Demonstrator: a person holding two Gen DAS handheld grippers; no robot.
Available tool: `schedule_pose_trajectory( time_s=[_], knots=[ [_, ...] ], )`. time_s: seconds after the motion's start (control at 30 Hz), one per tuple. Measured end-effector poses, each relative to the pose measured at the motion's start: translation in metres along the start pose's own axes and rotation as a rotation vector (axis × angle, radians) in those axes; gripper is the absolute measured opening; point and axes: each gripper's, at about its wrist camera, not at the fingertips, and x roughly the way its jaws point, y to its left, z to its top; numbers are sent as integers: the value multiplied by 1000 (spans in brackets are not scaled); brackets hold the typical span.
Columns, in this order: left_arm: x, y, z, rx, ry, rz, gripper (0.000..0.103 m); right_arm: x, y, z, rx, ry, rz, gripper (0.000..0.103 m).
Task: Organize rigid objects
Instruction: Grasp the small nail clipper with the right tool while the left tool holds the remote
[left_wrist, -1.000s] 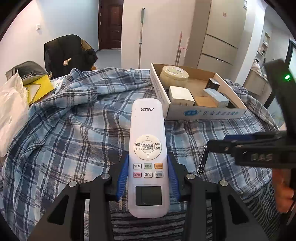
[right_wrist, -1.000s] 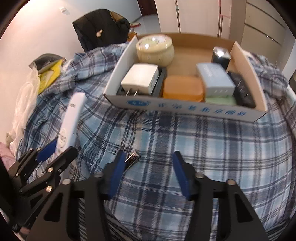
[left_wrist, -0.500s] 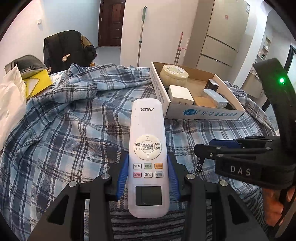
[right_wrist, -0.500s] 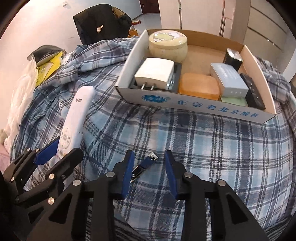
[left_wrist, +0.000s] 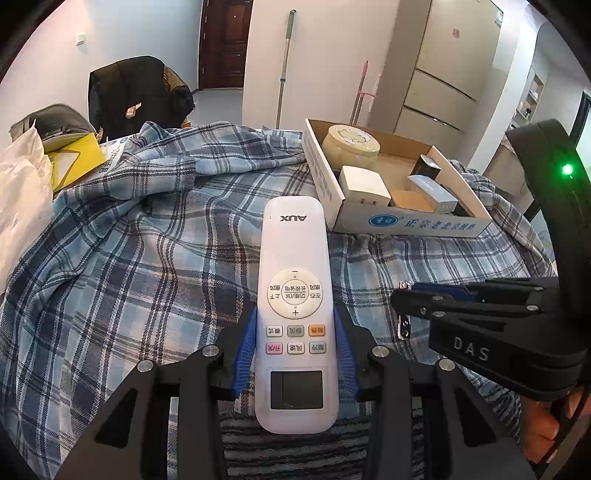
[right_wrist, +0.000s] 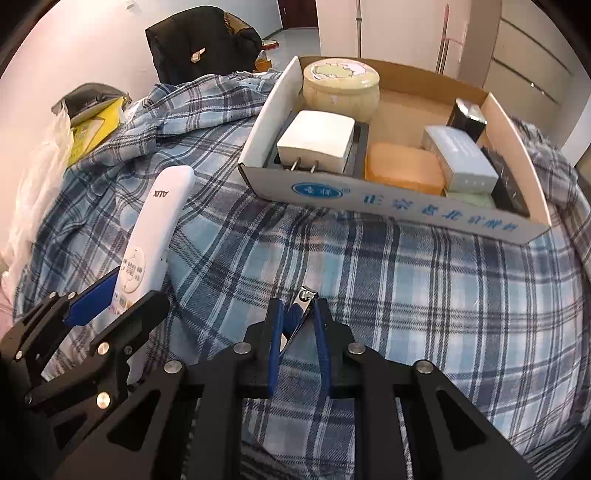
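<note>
- Right gripper (right_wrist: 298, 325) is now pinching the nail clipper (right_wrist: 302, 312) between its blue pads, where half a second ago the jaws were standing apart on either side of it and a second ago were spread wide; the clipper's metal tip is poking out ahead of the fingertips, just above the plaid cloth (right_wrist: 406, 295).
- Left gripper (left_wrist: 294, 354) is still clamping the white remote (left_wrist: 294, 295) near its display end, with the long body sticking forward over the cloth, unchanged across the last second.
- Both loose items are therefore in hand, so the pick-up stage is looking finished and the carry to the cardboard box (right_wrist: 369, 201) is coming next, in my judgement.
- That box is sitting at the far side of the cloth, already holding a round tin (right_wrist: 341, 88), a white charger (right_wrist: 317, 142), an orange block (right_wrist: 402, 166) and other small boxes, leaving a bare patch in its middle.
- Clipper is being held by a thin, slippery edge, so it is risking a twist or slip on the lift.
</note>
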Motion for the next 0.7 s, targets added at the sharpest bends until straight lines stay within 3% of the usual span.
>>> schedule_pose_trajectory(
  time_s=[0.1, 0.37, 0.7],
  knots=[
    [0, 0, 0, 1, 3, -1, 42, 0, 1, 2, -10, -5, 4, 10],
    [1, -2, -1, 12, 6, -1, 42, 0, -5, 6, -7, 2, 26, 10],
    [3, -2, -1, 15, 15, -9, 42, 1, 4, 6, -46, -21, -25, 10]
  ],
)
